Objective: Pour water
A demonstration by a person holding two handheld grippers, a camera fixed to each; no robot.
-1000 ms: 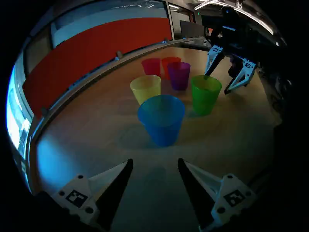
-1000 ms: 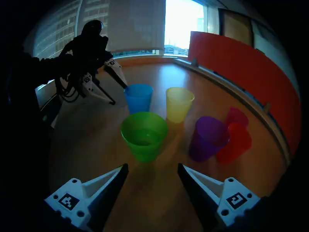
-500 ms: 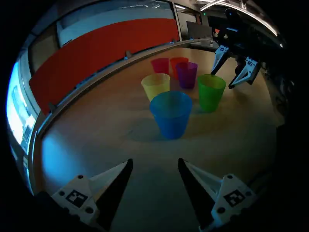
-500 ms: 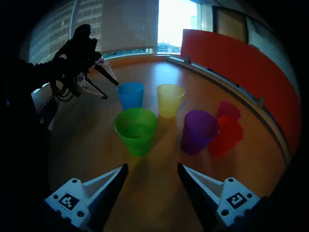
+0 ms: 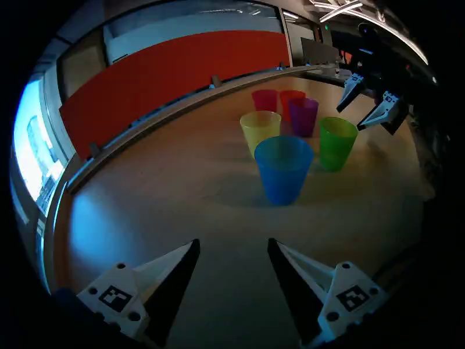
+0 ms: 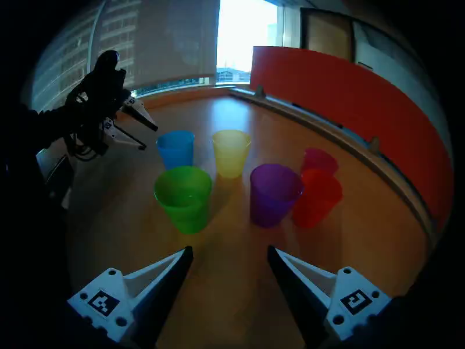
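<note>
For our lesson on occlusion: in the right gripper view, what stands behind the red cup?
A pink cup; its rim and upper wall show, while the red cup covers its base.

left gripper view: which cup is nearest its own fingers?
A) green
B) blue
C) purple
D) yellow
B: the blue cup stands closest ahead of the open left gripper, with the yellow cup and the green cup farther back.
</note>
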